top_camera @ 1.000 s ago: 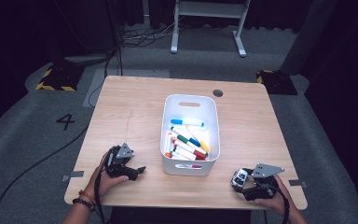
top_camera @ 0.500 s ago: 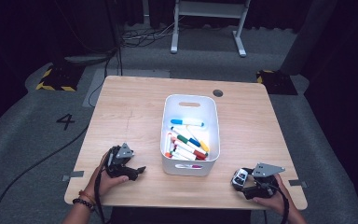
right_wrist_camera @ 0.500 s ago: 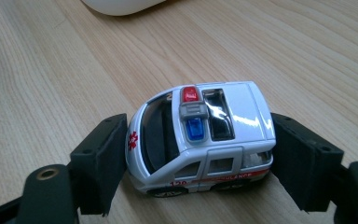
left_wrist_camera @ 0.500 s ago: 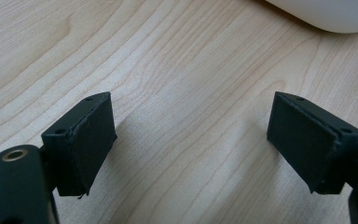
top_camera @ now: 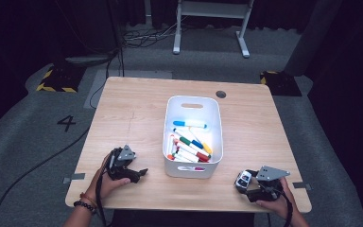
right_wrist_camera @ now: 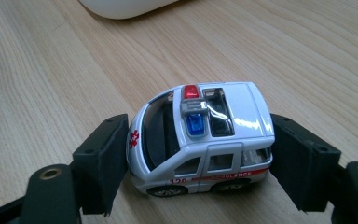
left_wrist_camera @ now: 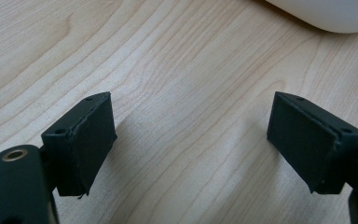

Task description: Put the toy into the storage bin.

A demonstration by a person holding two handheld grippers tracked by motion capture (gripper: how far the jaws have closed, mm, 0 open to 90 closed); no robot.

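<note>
Glossy toy ambulance (right_wrist_camera: 200, 140) pinched lengthwise between right gripper (right_wrist_camera: 200, 158) pads; left gripper (left_wrist_camera: 191, 140) spread.

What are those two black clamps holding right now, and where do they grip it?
The right gripper has a toy ambulance between its fingers, nose to tail, closing onto front and rear. The left gripper holds nothing.

A small white toy ambulance (right_wrist_camera: 200, 140) stands on its four wheels on the table (top_camera: 137, 109), at the near right corner. It has a red light and a blue light on its roof, a red cross on its front, dark windows and a red stripe with letters along its side. It sits between the two black pads of the right claw (right_wrist_camera: 198, 158), one pad at its front and one at its back.
</note>
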